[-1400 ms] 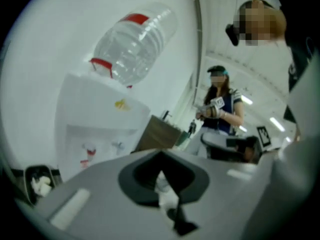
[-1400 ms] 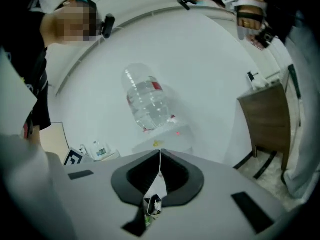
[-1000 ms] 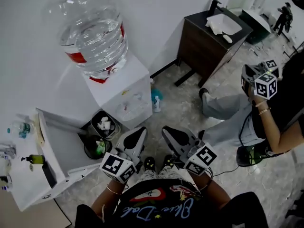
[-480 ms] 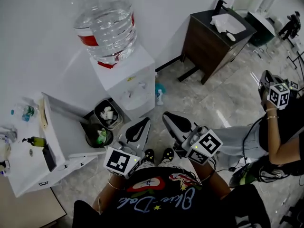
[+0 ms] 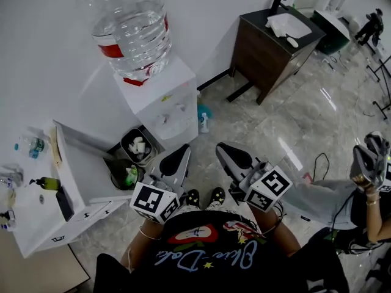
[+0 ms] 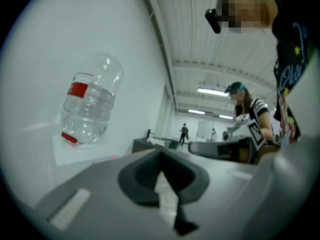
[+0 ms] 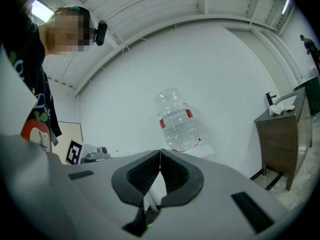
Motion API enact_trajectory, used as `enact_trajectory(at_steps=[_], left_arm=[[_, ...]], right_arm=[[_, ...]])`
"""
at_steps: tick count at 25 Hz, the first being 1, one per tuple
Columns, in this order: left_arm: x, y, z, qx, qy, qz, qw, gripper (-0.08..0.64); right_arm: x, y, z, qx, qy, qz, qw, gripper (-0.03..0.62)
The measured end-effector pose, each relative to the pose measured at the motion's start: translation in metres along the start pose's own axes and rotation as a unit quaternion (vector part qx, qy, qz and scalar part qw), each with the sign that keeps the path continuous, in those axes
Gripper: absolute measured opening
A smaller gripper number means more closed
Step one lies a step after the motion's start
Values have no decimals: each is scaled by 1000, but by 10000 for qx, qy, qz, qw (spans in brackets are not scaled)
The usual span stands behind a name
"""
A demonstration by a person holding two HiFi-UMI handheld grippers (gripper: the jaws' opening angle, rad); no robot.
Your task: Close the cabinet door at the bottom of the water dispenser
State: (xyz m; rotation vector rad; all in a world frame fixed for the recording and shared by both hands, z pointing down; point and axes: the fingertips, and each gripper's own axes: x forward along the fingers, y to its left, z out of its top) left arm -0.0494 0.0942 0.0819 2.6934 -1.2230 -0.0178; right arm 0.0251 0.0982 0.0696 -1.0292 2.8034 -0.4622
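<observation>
The white water dispenser [image 5: 164,105] stands against the wall with a clear bottle [image 5: 131,26] upside down on top. At its base, on the left, a white door panel [image 5: 82,173] stands swung wide open. Beside it a black bin of white cups [image 5: 137,146] and a dark bowl holding something green [image 5: 125,176] are exposed. My left gripper [image 5: 176,159] is shut and empty, just right of the bowl and apart from the door. My right gripper [image 5: 230,154] is shut and empty, further right over the floor. The bottle [image 6: 90,101] [image 7: 176,121] shows in both gripper views.
A dark wooden cabinet [image 5: 269,47] with a white cloth on top stands at the back right. A small blue spray bottle [image 5: 202,123] sits by the dispenser's foot. A low white unit with small bottles [image 5: 27,215] is at far left. Another person [image 5: 366,182] sits at right.
The person at the right has shifted toward the right edge and lower. My two grippers stay shut, held close to my body, hardly moved. The door stays open.
</observation>
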Motion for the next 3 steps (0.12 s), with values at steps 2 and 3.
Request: enact_trajectory(at_steps=[2, 3], left_arm=[[4, -4, 0, 32, 15, -71, 10000, -5], [6, -6, 0, 40, 21, -105, 9999, -5]], right_arm=[[-5, -2, 2, 25, -41, -34, 10000, 15], [-8, -2, 3, 36, -61, -49, 10000, 15]])
